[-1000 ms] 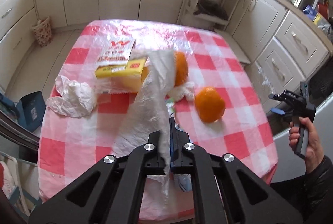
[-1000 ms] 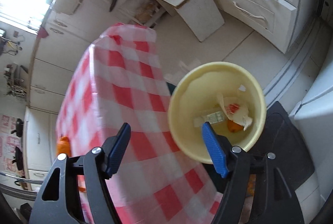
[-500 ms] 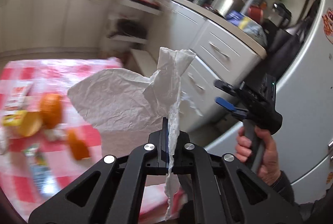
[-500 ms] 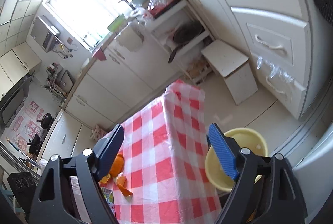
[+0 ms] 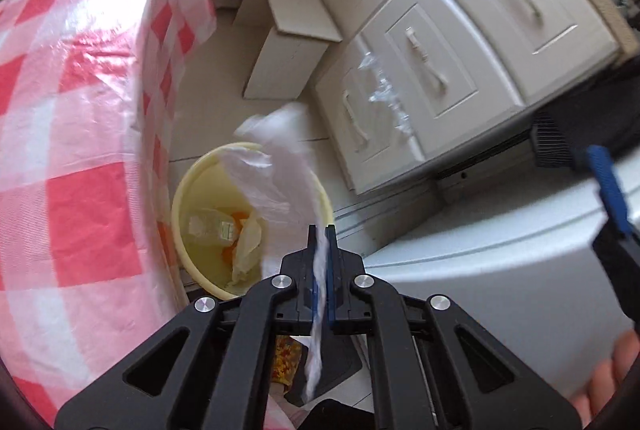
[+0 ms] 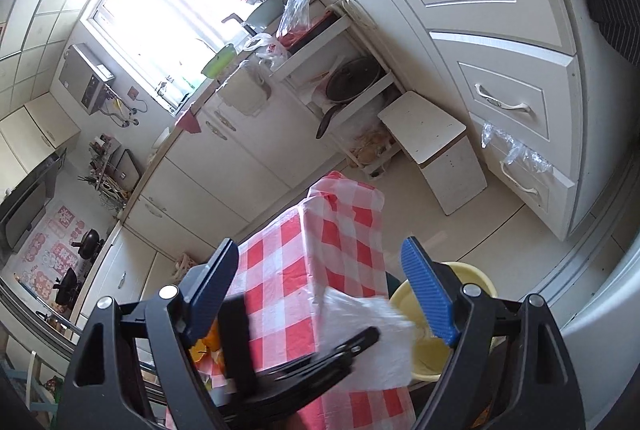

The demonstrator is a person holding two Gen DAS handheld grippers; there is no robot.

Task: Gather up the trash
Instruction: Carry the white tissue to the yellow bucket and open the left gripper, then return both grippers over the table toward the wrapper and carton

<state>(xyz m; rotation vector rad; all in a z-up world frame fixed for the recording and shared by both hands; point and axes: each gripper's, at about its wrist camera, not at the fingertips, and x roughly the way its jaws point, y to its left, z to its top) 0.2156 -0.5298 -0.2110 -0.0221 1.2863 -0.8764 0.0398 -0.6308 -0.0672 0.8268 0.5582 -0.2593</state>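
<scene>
Kitchen floor's yellow bin (image 5: 182,190) beneath white tissue (image 5: 280,166) in left tongs (image 5: 320,230)

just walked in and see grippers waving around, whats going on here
A person is clearing trash off the checkered table. The left gripper is shut on a crumpled white plastic bag and holds it over the yellow bin on the floor beside the table; wrappers and orange peel already lie in the bin. The right gripper is open and empty.

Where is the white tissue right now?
In the left wrist view the tissue is pinched in the left claw, hanging over the yellow bin on the floor beside the checkered table.
</scene>
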